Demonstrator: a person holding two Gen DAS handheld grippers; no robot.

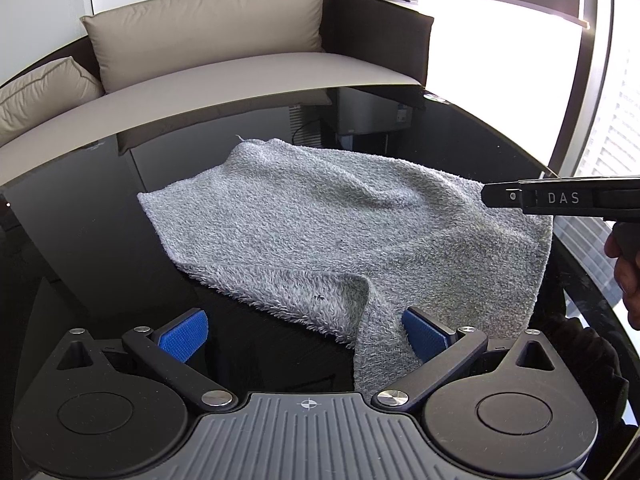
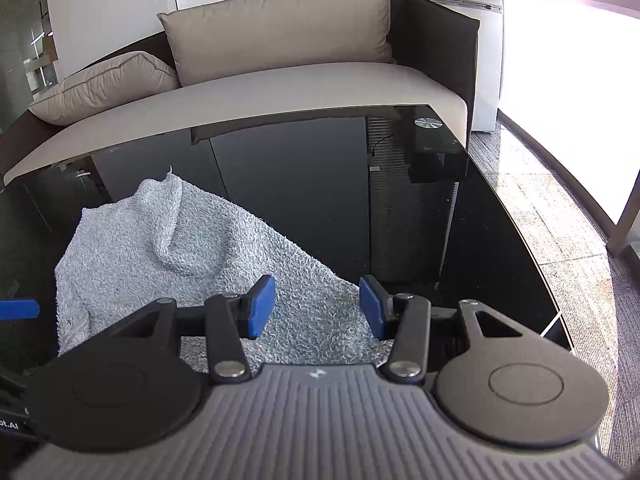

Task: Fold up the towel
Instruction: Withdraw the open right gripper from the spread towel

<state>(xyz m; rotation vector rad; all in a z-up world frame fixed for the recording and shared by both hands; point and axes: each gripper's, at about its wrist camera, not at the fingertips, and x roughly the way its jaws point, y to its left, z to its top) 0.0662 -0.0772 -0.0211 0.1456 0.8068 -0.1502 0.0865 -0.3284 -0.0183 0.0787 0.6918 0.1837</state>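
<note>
A grey, fluffy terry-cloth towel point(image 1: 320, 224) lies rumpled across the glossy black glass table point(image 1: 100, 240), filling the middle of the left wrist view, one near corner flipped over at lower centre. The left claw point(image 1: 304, 334) is spread wide, gripping nothing, its right blue pad beside that flipped corner. The right claw point(image 2: 318, 306) is likewise parted and empty over the towel's edge. The cloth looks soft, light and limp; it would likely sag, so pinching corners seems best.
</note>
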